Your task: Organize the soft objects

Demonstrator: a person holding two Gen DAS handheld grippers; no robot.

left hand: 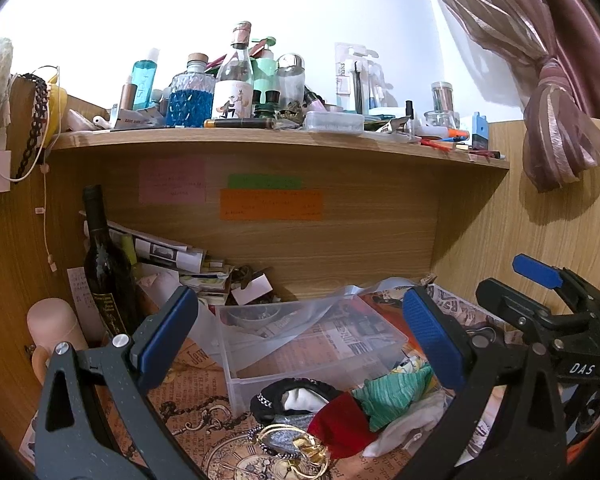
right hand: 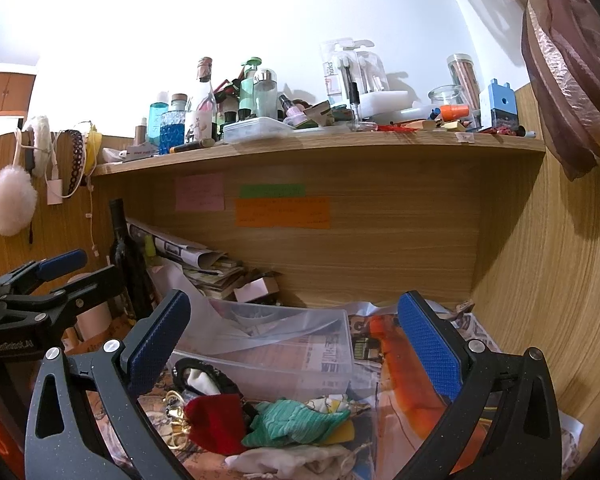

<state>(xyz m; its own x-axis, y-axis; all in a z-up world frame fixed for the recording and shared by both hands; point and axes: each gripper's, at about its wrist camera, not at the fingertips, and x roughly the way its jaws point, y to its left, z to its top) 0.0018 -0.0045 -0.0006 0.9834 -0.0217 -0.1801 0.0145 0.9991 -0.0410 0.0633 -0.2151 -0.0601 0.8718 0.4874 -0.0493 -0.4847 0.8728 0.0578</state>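
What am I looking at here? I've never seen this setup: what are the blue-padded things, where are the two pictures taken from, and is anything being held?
There is no robot. A person holds a two-finger tool in each hand, and a fisheye camera on each looks forward along its fingers. The left picture comes from the left tool, the right picture from the right tool. The blue strips are the finger pads. Both tools are open and hold nothing; each also shows at the edge of the other's picture.

Below them, on printed paper, lies a heap of soft things: a red cloth, a green cloth, a white cloth and a black-trimmed pouch. Behind the heap stands a clear bin with a loose plastic sheet across it. A dark bottle stands at the left, and a cluttered shelf runs above.
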